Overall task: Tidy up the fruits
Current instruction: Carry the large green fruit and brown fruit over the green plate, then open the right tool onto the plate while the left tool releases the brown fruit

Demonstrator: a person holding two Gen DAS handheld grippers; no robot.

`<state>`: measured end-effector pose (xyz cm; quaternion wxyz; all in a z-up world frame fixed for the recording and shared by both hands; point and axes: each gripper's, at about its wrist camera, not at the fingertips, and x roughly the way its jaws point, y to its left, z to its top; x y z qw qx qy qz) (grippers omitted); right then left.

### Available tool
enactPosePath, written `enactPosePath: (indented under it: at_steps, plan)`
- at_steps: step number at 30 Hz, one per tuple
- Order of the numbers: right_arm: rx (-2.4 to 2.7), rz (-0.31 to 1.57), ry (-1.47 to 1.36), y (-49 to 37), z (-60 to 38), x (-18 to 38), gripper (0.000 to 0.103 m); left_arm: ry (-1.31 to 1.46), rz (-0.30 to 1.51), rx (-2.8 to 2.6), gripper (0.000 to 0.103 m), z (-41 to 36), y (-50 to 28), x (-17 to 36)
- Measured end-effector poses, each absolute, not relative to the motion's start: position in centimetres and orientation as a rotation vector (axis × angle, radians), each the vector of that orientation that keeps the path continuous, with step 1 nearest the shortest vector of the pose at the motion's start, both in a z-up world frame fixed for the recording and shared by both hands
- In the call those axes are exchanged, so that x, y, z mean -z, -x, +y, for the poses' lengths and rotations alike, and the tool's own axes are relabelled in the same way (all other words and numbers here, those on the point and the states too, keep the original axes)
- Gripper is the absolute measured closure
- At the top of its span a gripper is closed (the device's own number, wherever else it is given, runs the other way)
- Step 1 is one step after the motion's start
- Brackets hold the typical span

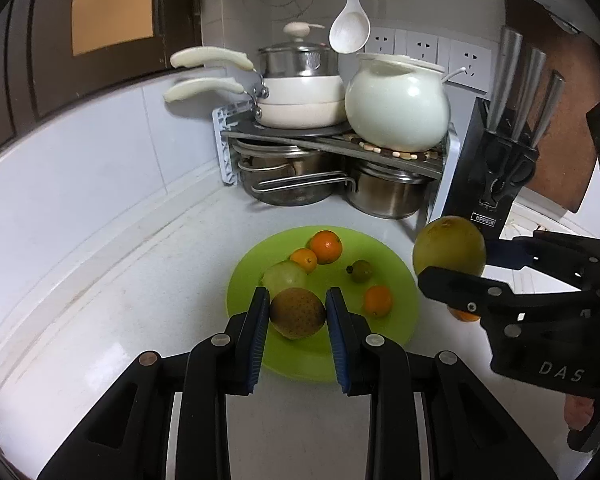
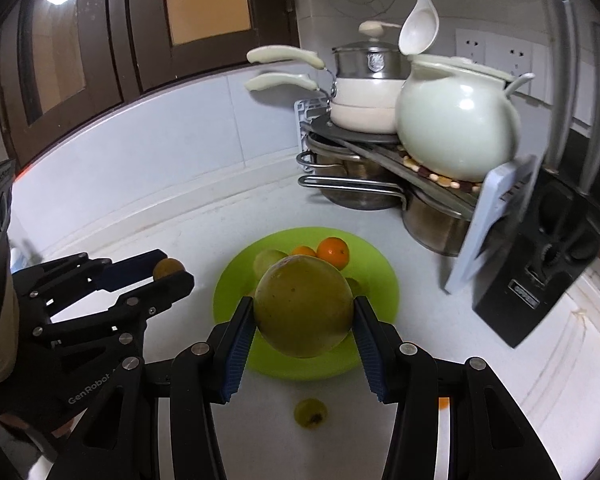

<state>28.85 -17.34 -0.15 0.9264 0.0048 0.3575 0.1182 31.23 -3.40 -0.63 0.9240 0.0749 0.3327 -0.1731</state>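
Both tools are clamped on fruit above the green plate (image 1: 396,276): the left tool (image 1: 298,314) grips a brown fruit (image 1: 297,313) over the near rim, the right tool (image 2: 302,312) a large green fruit (image 2: 302,306), with bare plate just ahead and below between the oranges (image 1: 326,246).

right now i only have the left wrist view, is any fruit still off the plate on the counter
Observer: Yes. The right wrist view shows a small yellow-green fruit on the white counter, on the near side of the green plate.
Operator: does the right gripper have its big fruit squarely
Observer: It does. The large green fruit sits centred between both pads of the right gripper.
Operator: where is it relative to the plate
Observer: From that camera it hangs in front of the plate's middle.
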Motion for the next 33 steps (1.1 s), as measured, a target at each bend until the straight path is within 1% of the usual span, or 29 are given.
enactPosePath:
  at_steps: [15,24,33]
  plan:
    - [-0.256,0.834,0.006,-34.3,-16.6,4.4,0.053,-0.177,0.776,0.401,0.074,-4.1,-36.8,4.4]
    - [-0.274,0.869,0.015,-36.1,-15.9,6.3,0.053,-0.177,0.83,0.404,0.074,-4.2,-38.6,6.2]
    - [-0.277,0.902,0.01,-37.2,-16.0,7.4,0.053,-0.178,0.837,0.411,0.074,-4.1,-39.2,6.9]
